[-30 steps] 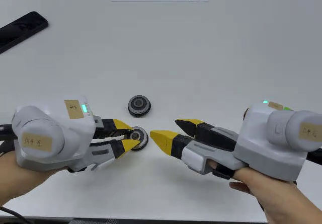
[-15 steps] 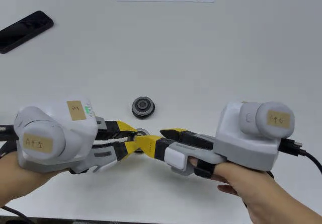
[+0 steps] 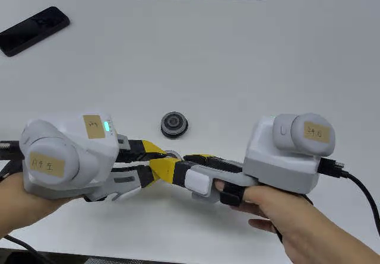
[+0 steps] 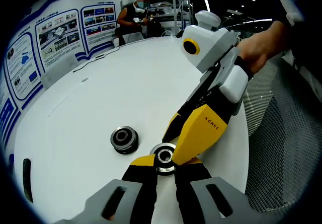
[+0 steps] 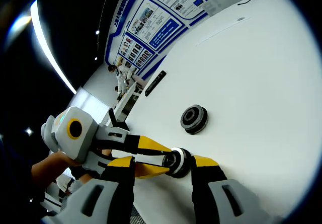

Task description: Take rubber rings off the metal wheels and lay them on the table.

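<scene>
Left gripper [image 3: 155, 164]: jaws clamped on the held wheel [image 4: 165, 156], near the table's [image 3: 237, 68] front edge
Right gripper [image 5: 162, 164]: jaws parted, straddling that same wheel
Second wheel [image 3: 174, 123]: flat on table, just beyond

A: Left gripper [image 3: 155, 163], right gripper [image 3: 179, 162]: yellow tips, black jaws, white-grey bodies.
B: Confirmed. Held wheel [image 4: 164, 157], free wheel [image 3: 174, 124]: black ring, silver hub. Table [image 3: 267, 68] is white, phone [image 3: 34, 30] black.

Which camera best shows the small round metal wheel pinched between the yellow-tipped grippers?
The right gripper view: the small round metal wheel shows black rim and face between the jaws. In the left gripper view a yellow jaw overlaps the wheel; in the head view jaws mostly hide it.
</scene>
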Demonstrator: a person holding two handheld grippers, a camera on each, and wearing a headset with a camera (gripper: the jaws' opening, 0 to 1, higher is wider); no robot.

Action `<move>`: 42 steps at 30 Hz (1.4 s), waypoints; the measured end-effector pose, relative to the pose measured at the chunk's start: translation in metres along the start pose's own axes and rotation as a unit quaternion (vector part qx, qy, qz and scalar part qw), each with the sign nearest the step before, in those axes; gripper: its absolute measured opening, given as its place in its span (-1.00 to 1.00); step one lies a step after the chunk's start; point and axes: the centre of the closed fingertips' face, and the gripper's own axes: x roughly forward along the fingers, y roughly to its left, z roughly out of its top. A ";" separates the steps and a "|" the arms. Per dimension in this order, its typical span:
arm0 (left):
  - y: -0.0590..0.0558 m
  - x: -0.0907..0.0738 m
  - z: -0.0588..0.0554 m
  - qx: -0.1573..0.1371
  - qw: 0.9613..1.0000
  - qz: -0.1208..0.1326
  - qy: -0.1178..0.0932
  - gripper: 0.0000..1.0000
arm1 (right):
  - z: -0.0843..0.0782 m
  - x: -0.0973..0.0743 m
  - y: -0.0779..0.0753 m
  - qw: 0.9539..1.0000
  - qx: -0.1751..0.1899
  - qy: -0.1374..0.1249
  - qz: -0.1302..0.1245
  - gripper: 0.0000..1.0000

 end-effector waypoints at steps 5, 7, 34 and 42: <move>0.000 0.000 0.000 0.003 1.000 -0.003 0.003 -0.76 | -0.002 0.001 0.000 1.000 0.010 0.003 0.003 -0.08; 0.000 0.000 0.000 0.003 1.000 -0.004 0.002 -0.76 | -0.001 0.001 0.000 1.000 0.015 0.002 0.003 -0.08; -0.001 0.000 0.002 0.005 1.000 -0.008 0.006 -0.76 | -0.006 -0.005 0.000 0.998 0.064 0.011 0.013 -0.16; -0.002 0.000 0.002 0.006 1.000 -0.009 0.007 -0.76 | -0.011 -0.006 0.003 0.996 0.083 0.017 0.023 -0.18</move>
